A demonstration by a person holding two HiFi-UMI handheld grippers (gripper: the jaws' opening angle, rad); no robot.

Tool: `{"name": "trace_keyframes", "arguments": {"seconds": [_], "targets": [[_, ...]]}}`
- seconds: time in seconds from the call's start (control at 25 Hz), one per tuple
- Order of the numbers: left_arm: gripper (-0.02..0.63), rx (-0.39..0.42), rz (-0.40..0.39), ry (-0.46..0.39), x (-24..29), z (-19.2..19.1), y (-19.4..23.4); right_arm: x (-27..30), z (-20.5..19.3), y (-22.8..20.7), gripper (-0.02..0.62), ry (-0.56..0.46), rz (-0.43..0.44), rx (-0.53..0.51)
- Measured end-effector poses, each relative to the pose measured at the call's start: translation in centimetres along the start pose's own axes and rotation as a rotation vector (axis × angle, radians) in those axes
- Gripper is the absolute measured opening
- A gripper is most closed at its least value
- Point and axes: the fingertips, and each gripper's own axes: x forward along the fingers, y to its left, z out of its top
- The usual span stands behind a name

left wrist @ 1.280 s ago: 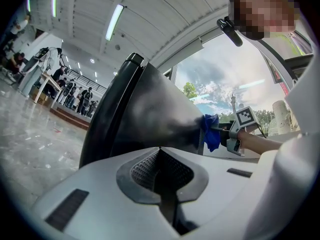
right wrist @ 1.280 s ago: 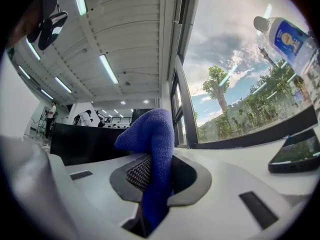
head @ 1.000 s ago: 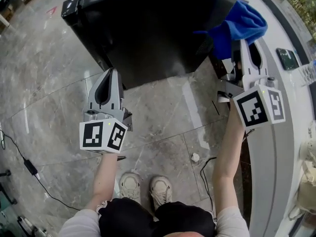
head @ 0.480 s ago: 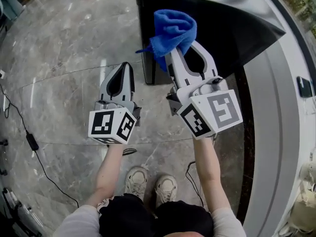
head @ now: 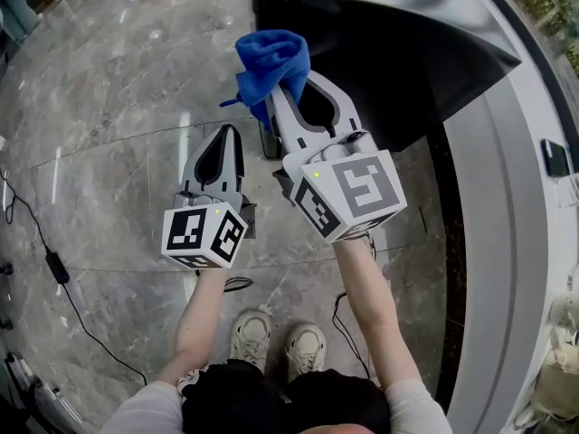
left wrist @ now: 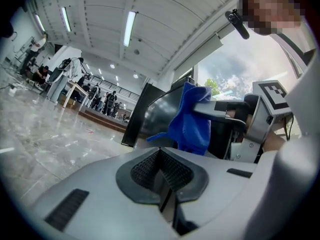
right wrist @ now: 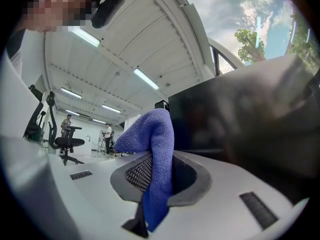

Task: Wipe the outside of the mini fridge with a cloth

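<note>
Closest in are the person's two pale shoes [head: 271, 340], standing on the grey stone floor [head: 109, 116]. A thin black cable [head: 54, 274] lies on the floor off to the left. Two bare arms reach forward, and each hand holds a tool with a black-and-white marker cube on its back. The left tool [head: 230, 130] is out over the floor, just left of the fridge corner. Its two jaws are pressed together and there is nothing between them. The right tool [head: 285, 87] is just beside it and reaches a bit farther. Its jaws are squeezed tight on a blue cloth [head: 270, 60]. A puffy part of the cloth sticks out past the tips, and one end hangs down between the jaws. The cloth is right at the front corner of the black mini fridge [head: 398, 70], but I cannot tell if it touches. The fridge stands on the floor and its dark top is shiny. On the right runs a curved white tabletop [head: 502, 224] with a dark phone [head: 555, 158] lying on it. Far away, the left gripper view shows some people [left wrist: 107, 104] standing in a big bright hall with long ceiling lights.
</note>
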Motion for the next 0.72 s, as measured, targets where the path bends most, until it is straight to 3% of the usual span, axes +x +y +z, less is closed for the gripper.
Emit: {"name": "trace_keyframes", "arguments": {"seconds": [0.32, 0.72], "targets": [[0.005, -0.002, -0.076, 0.037, 1.4, -1.9, -3.8, -2.5, 0.6, -3.3, 0.08, -0.009, -0.06, -0.029], [0.005, 0.01, -0.176, 0.037, 3.6, -2.5, -8.9, -8.4, 1.7, -12.1, 0.081, -0.011, -0.264, -0.055]]}}
